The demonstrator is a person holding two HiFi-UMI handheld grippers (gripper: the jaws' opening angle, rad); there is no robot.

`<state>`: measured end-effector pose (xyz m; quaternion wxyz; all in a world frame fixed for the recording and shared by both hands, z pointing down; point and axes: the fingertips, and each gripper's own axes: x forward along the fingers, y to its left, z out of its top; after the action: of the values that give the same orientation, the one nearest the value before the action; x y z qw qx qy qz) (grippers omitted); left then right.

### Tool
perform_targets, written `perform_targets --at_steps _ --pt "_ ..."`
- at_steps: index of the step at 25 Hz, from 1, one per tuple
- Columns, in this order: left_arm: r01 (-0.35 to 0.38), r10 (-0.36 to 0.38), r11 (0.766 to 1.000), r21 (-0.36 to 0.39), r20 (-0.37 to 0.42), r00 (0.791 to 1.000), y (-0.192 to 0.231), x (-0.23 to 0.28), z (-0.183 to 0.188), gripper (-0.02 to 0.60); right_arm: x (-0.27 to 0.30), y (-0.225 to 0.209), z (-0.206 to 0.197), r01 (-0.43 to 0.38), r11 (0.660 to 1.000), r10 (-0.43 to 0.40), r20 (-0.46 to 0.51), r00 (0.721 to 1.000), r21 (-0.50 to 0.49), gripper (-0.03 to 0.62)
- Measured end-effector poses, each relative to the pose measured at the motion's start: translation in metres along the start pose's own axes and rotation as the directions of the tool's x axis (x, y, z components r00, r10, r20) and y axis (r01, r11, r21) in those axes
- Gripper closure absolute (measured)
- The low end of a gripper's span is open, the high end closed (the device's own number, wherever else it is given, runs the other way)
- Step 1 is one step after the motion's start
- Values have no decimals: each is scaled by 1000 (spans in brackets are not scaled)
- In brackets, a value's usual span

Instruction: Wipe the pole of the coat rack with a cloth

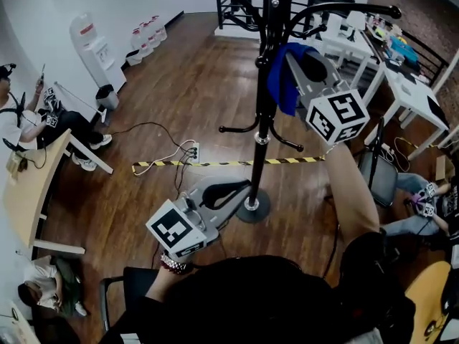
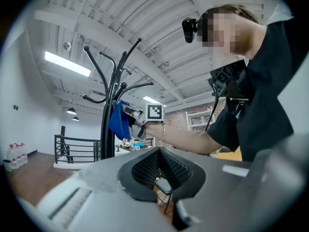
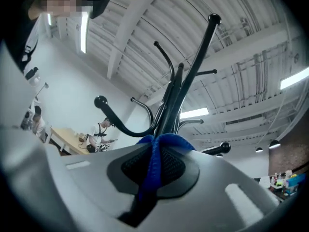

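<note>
The black coat rack pole (image 1: pixel 264 117) rises from a round base (image 1: pixel 252 208) on the wooden floor. My right gripper (image 1: pixel 290 61) is shut on a blue cloth (image 1: pixel 283 77) and holds it against the pole below the hooks. In the right gripper view the cloth (image 3: pixel 153 170) runs between the pads of the gripper (image 3: pixel 157 141), with the pole (image 3: pixel 172 108) right behind. My left gripper (image 1: pixel 240 190) hangs low beside the pole near the base, apart from it. Its jaws (image 2: pixel 158 151) are shut on nothing. From there the pole (image 2: pixel 105 124) and cloth (image 2: pixel 118 121) show at the left.
Yellow-black tape (image 1: pixel 215 163) and a power strip (image 1: pixel 192 151) with cables lie on the floor behind the rack. A water dispenser (image 1: pixel 90 45) stands far left, white tables (image 1: pixel 401 92) at the right, a chair (image 1: pixel 378 176) nearby. Seated people (image 1: pixel 61 120) are at both sides.
</note>
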<state>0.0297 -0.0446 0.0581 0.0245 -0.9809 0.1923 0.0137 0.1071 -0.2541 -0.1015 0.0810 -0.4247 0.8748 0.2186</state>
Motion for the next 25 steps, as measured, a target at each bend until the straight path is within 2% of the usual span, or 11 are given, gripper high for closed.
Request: perform_targets --at_steps 5,11,15,18,21,25 --pt "10 -10 999 -46 5 1000 -4 5 -19 575 -17 9 -42 1 998 3 -78 997 57 571" --pt "-5 1 997 -81 -47 999 7 17 -46 575 -30 18 -91 8 999 1 -221 975 40 571" --pt "69 -71 997 -29 -57 996 6 23 -55 575 -29 28 -111 -65 997 51 -315 948 -35 571" --pt "90 -92 995 -35 -57 994 6 18 -64 575 -33 44 -139 -138 990 121 -411 903 -13 571" --pt "70 -74 995 -68 -58 996 12 13 -72 575 -43 53 -163 -176 984 141 -532 835 -15 571" --pt "40 -47 991 -129 -49 998 20 10 -77 575 -48 57 -185 -214 977 167 -643 747 5 571"
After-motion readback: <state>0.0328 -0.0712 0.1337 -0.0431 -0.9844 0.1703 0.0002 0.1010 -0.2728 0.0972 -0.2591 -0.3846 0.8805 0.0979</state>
